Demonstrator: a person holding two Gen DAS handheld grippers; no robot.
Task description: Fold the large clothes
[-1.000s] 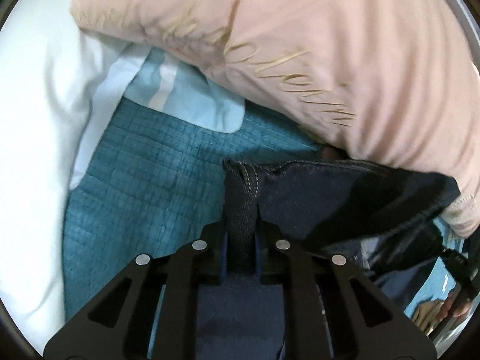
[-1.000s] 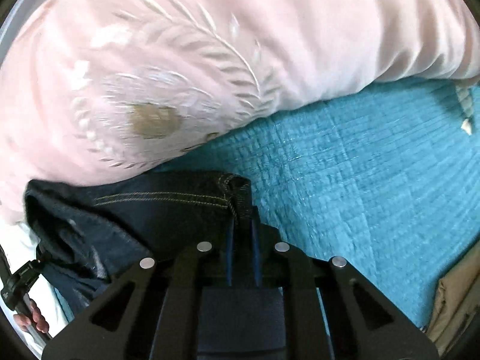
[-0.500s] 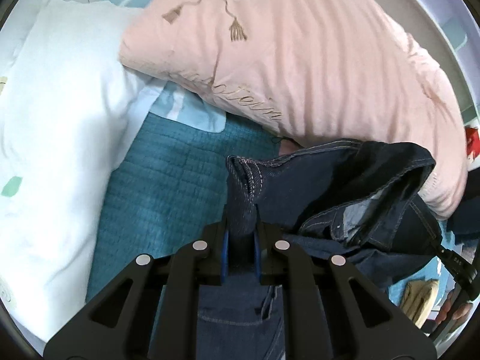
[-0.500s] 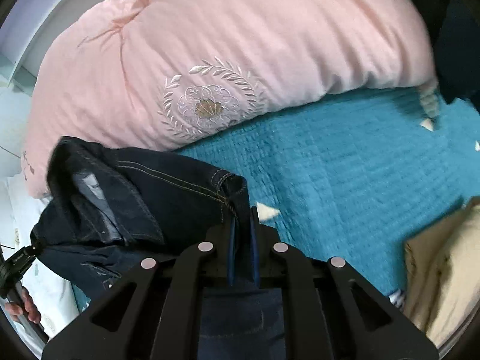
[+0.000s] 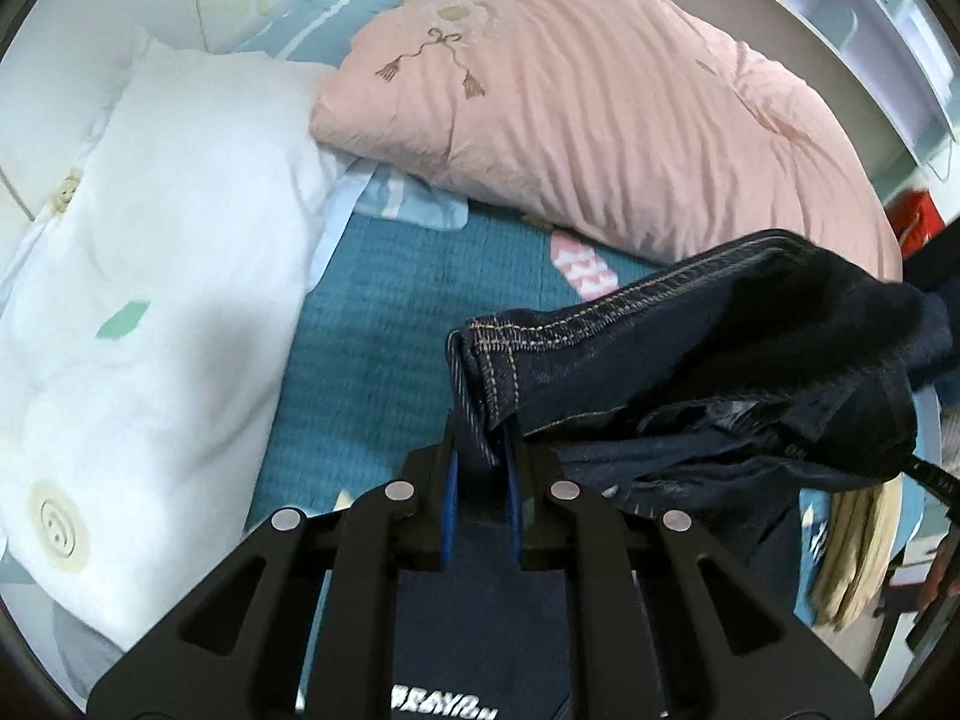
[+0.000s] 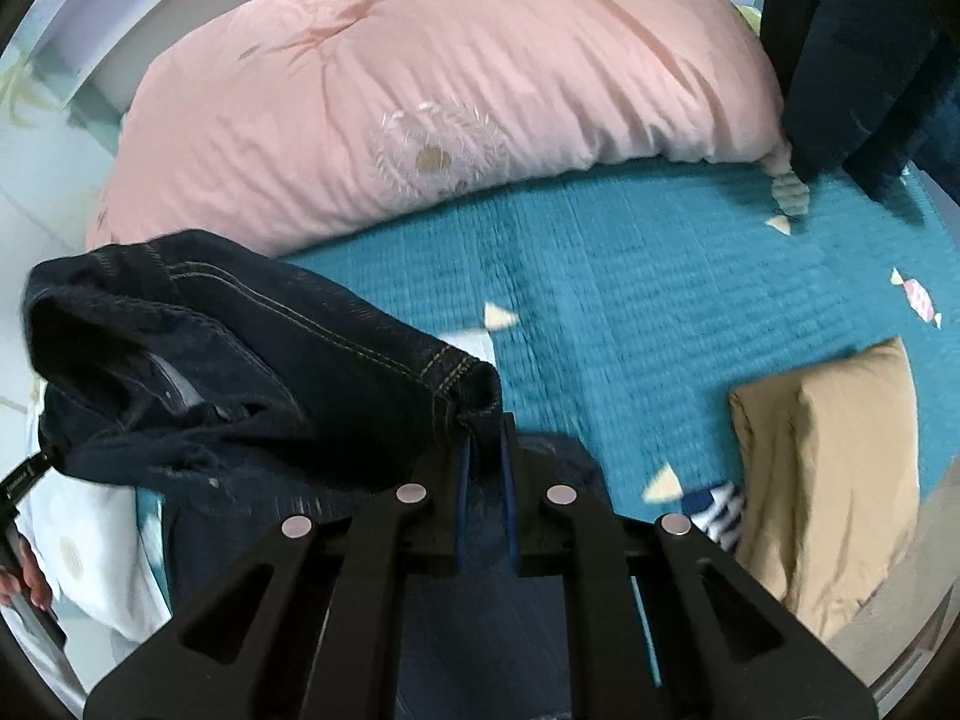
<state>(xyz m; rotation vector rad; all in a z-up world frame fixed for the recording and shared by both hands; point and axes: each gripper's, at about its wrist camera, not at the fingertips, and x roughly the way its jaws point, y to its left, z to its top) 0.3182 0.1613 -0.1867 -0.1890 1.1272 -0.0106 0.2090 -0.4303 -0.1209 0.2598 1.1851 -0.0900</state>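
Note:
A pair of dark blue jeans (image 5: 708, 360) hangs between my two grippers above the teal quilted bedspread (image 5: 372, 372). My left gripper (image 5: 480, 450) is shut on one end of the waistband. My right gripper (image 6: 483, 450) is shut on the other end of the jeans (image 6: 252, 360). The waistband sags open between them, and the legs drop out of sight below the grippers.
A large pink duvet (image 5: 600, 120) lies along the far side of the bed, also in the right wrist view (image 6: 420, 108). A white pillow (image 5: 150, 270) lies at left. A folded tan garment (image 6: 828, 468) lies at right. Dark clothing (image 6: 852, 60) hangs at the upper right.
Both grippers have risen and drawn back from the pink duvet, lifting the jeans off the bed. More of the bed, the white pillow and the tan garment have come into view.

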